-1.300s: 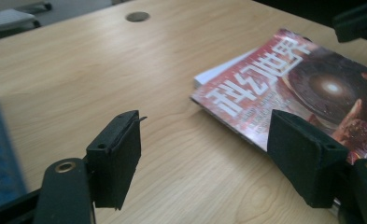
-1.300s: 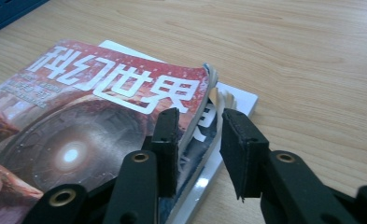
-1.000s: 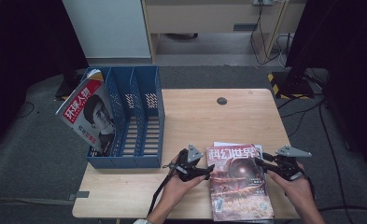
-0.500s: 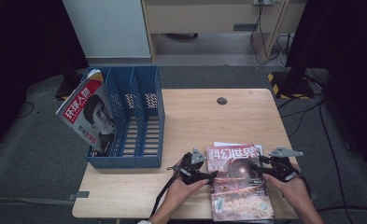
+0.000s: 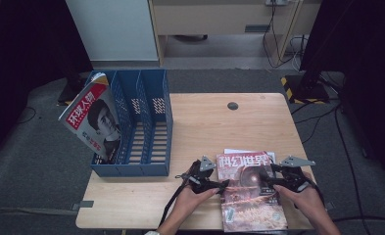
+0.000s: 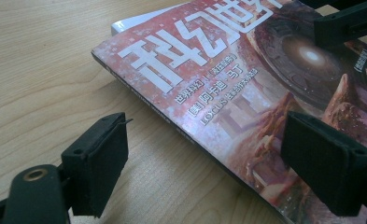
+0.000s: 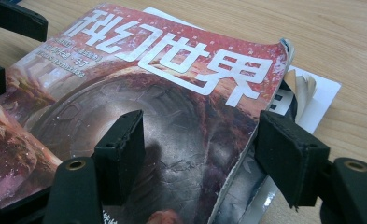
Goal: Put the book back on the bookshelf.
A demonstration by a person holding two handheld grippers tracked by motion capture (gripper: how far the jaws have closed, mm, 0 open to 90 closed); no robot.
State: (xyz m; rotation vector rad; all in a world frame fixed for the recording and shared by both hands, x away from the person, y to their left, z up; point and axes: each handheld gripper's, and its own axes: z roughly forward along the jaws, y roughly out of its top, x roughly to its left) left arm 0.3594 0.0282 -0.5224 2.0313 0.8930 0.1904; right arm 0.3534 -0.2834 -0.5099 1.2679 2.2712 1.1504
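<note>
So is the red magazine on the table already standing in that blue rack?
No, the red magazine lies flat on the table in the high view, well apart from the blue rack.

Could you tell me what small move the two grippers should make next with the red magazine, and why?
Probably close the right gripper on the red magazine, whose curling edge lies between its jaws. Both sets of jaws have just been opening and neither presses on it; the left gripper straddles the spine, and the magazine lies flat on the table.
</note>
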